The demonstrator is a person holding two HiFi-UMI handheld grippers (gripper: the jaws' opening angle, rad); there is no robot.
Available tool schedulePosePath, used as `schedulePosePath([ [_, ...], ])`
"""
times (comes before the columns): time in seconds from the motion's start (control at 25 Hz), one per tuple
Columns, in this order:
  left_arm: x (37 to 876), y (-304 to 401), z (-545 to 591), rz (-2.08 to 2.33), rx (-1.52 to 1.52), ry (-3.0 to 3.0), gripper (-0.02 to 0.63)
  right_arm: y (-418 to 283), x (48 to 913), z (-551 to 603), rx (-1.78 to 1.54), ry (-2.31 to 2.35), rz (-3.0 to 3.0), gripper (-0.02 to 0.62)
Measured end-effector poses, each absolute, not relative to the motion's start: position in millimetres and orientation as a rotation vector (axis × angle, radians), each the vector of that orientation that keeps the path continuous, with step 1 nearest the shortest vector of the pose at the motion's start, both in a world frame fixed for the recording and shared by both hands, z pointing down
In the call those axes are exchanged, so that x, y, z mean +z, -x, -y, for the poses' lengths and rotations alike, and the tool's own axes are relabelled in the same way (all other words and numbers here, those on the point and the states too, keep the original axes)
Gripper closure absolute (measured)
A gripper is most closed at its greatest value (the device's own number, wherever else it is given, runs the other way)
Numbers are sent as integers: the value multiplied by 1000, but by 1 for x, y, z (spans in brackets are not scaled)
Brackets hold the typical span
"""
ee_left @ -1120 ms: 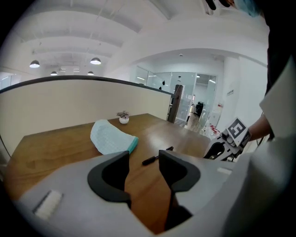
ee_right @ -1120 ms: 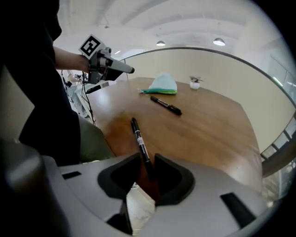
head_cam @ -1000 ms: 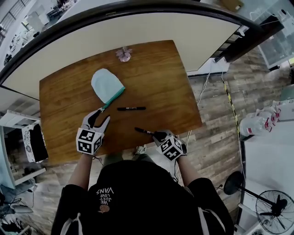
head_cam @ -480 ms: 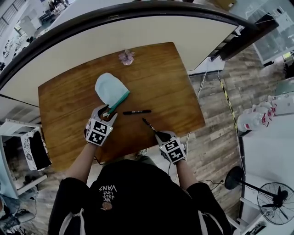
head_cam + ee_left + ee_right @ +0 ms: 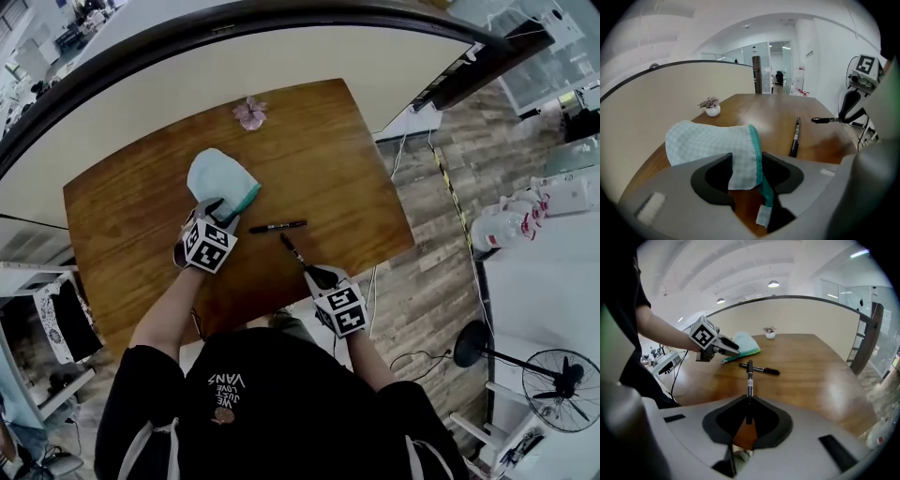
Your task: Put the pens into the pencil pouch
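A pale teal checked pouch [image 5: 220, 176] with a green zip edge lies on the wooden table [image 5: 328, 159]. My left gripper [image 5: 214, 210] stands open over the pouch's mouth. In the left gripper view a corner of the pouch [image 5: 708, 140] and its zip tab lie in the gap between the jaws of the left gripper [image 5: 746, 171]. My right gripper [image 5: 315, 275] is shut on a black pen [image 5: 292, 251], which sticks out forward above the table; the right gripper view shows the pen [image 5: 749, 380] clamped between its jaws. A second black pen [image 5: 278, 226] lies on the table between the grippers.
A small potted plant [image 5: 250, 112] stands at the table's far edge, beyond the pouch. A curved beige partition [image 5: 309, 56] runs behind the table. To the right the table ends above wood-plank floor [image 5: 431, 244].
My left gripper went forward and down from the zip tab onto the pouch's mouth. My right gripper rose with the pen and rolled, so the pen swung from pointing left to pointing away.
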State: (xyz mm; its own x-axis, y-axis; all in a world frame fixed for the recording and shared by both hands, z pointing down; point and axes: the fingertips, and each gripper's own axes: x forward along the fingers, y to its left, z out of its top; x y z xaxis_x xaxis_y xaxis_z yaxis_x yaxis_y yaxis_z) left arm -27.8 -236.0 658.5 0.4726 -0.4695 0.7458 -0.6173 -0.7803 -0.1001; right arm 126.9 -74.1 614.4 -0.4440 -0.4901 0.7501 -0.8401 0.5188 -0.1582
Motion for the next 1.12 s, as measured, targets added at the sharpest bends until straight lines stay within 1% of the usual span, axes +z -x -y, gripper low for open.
schedulePosePath([
  [0.08, 662, 27, 236, 921, 1195, -2536, 416, -120, 610, 76, 718, -1091, 2124, 549],
  [0.12, 662, 27, 235, 910, 1190, -2537, 438, -116, 607, 77, 722, -1093, 2130, 549],
  [0.2, 662, 27, 233, 895, 1170, -2529, 535, -107, 604, 80, 719, -1090, 2142, 549],
  [0.24, 662, 27, 232, 891, 1150, -2519, 561, -103, 602, 82, 716, -1087, 2148, 549],
  [0.32, 657, 27, 231, 885, 1084, -2499, 575, -94, 598, 86, 710, -1084, 2164, 549],
  [0.48, 625, 24, 231, 900, 914, -2543, 580, -78, 594, 92, 705, -1063, 2185, 549],
  [0.56, 611, 24, 225, 905, 879, -2564, 580, -72, 592, 95, 702, -1057, 2195, 549],
  [0.92, 595, 32, 187, 878, 910, -2636, 580, -51, 583, 113, 661, -1032, 2231, 549],
  [1.12, 595, 37, 171, 885, 891, -2625, 580, -46, 592, 109, 702, -993, 2209, 549],
])
